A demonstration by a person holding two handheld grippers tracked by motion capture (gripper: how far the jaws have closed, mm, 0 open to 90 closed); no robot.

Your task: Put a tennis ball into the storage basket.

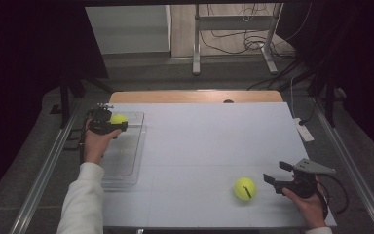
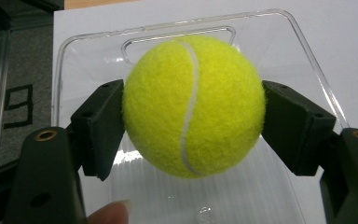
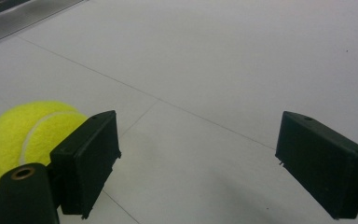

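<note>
From the high view, the left claw (image 1: 108, 123) grips a ball (image 1: 118, 118) above the far end of a clear tray (image 1: 126, 170) that lies at the left edge of the white desk (image 1: 199, 141). At the near right, the right claw (image 1: 278, 173) stands wide and holds nothing; a second ball (image 1: 245, 188) lies on the desk just left of it, apart from its tips. In the left gripper view, the two black pads press the ball (image 2: 193, 106) from both sides, its white seam running down the front, and the tray (image 2: 307, 56) with its handle slot shows behind and below; a fingertip (image 2: 109, 213) shows at the bottom edge. In the right gripper view, the jaws stand far apart over bare desk (image 3: 223, 70), with the second ball (image 3: 16, 135) outside them, partly hidden behind the left jaw; whether it touches that jaw I cannot tell.
</note>
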